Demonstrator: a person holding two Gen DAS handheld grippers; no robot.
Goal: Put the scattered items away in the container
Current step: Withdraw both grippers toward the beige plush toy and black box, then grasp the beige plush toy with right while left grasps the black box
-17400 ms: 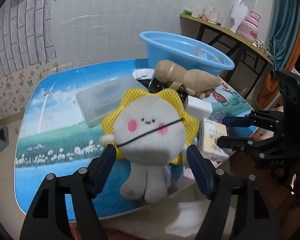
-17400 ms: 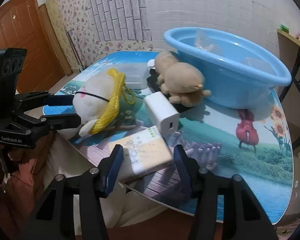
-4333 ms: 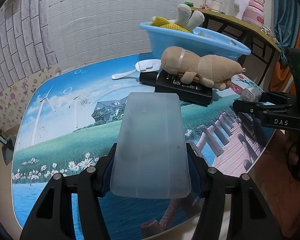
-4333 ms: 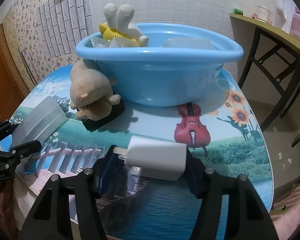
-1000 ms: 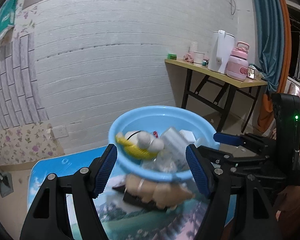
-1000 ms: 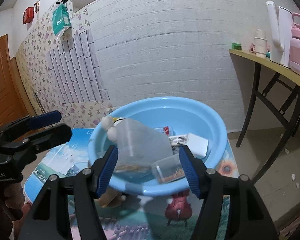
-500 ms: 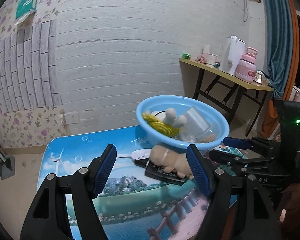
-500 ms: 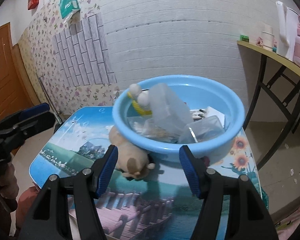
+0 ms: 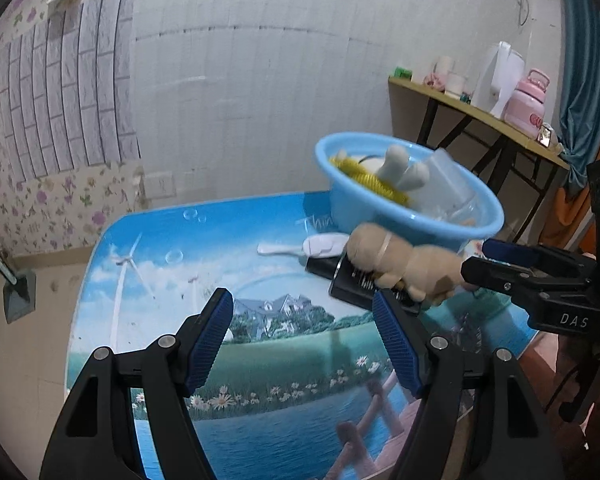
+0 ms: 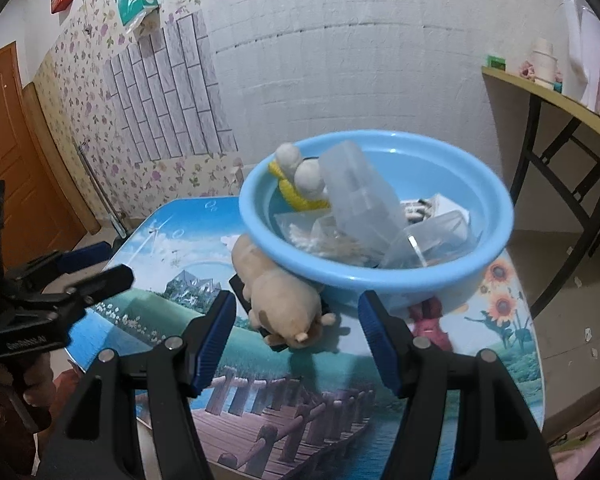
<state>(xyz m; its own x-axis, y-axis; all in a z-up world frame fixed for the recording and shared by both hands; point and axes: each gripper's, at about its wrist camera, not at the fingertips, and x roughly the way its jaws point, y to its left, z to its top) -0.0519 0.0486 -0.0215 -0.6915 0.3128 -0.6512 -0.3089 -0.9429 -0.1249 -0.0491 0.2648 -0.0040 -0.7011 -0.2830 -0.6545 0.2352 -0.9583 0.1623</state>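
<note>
Both grippers have dropped lower and swung back toward the desk since a second ago, when they were up over the basin. So now the desk with its landscape print fills most of the left view.

Taking the basin as the anchor: it's blue, sits at the far end of the desk, and already holds the yellow-and-white plush, a frosted box leaning inside, some clear bags and a small white box.

Right against the basin's near side lies the tan plush, sprawled on a black box. Just left of that, near the basin's base, is a white brush.

Left gripper hangs over bare desk short of the basin, jaws apart, nothing in them. Right gripper has its jaws apart too, empty, with the tan plush in front of them.
</note>
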